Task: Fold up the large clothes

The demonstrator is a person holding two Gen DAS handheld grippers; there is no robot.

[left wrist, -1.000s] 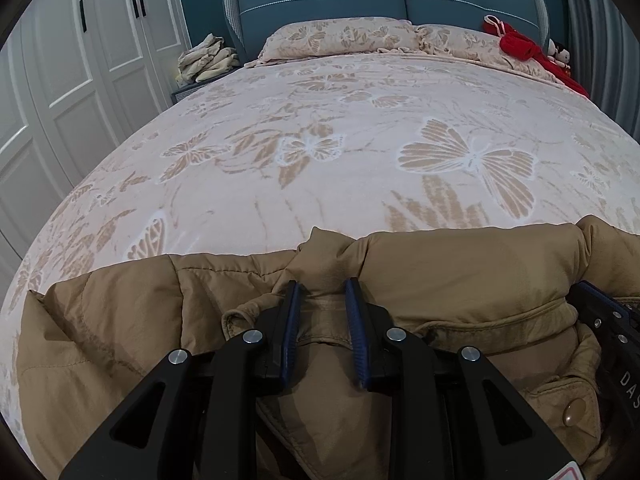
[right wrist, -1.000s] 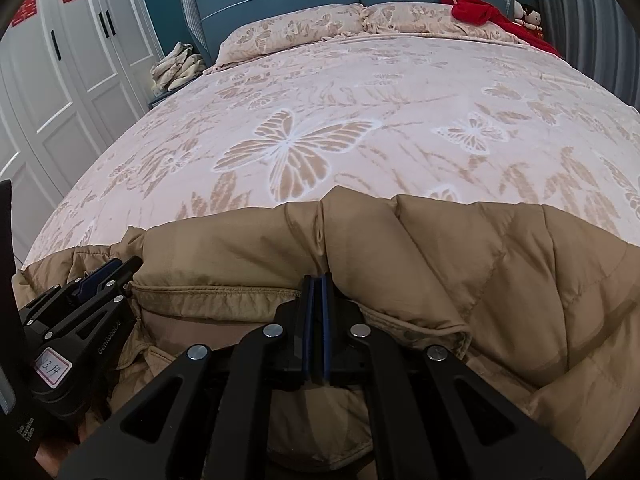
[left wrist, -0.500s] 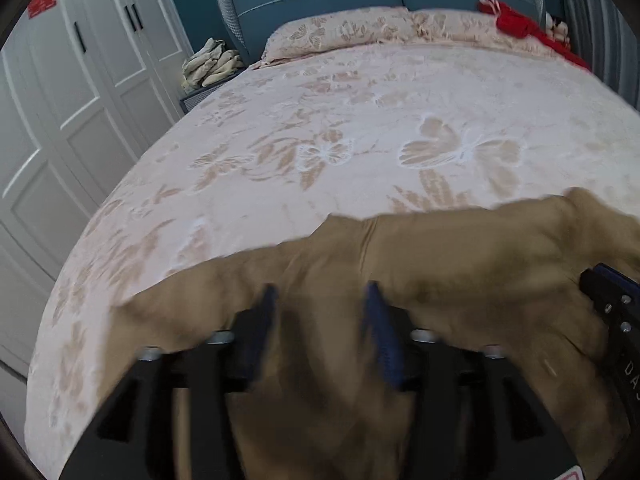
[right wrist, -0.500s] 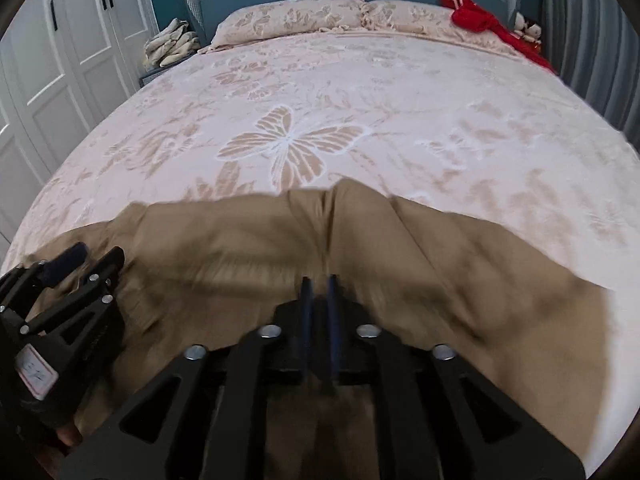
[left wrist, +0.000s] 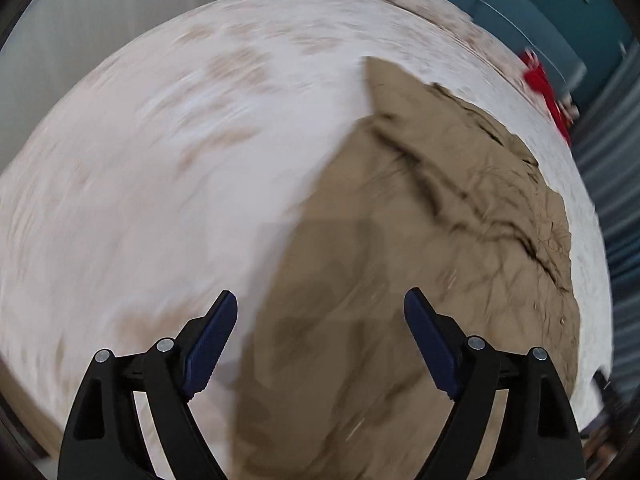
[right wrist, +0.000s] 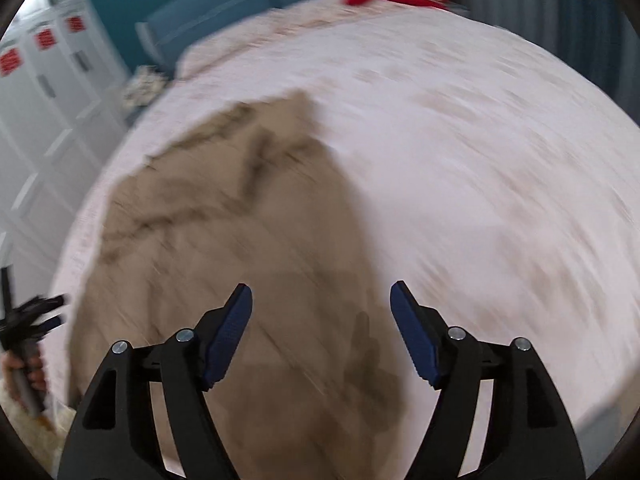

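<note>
Both claws empty. My left claw has jaws wide apart, just been opening, nothing between the pads; likewise my right claw, jaws spread after opening, no fabric caught. Views are heavily motion-blurred, so detail is coarse.

The tan padded jacket lies loose on the bed, on the butterfly-print quilt. Taking the teal headboard as landmark: the jacket sits at the far end of the bed from it, near the foot edge.

Orientation: long axis runs roughly foot-to-headboard. A narrow pointed end aims toward the headboard; the broad end is nearest me. Whether that point is collar or hem I cannot tell in this blur.

Risks, as I judge them:
- Creases and ridges across the upper part; folding over them would trap a lumpy, crooked fold.
- Puffy fill may spring open once let go.
- The slick shell could slip from a shallow pinch.
- The broad end lies close to the foot edge; a tug that way could drag it off.
</note>
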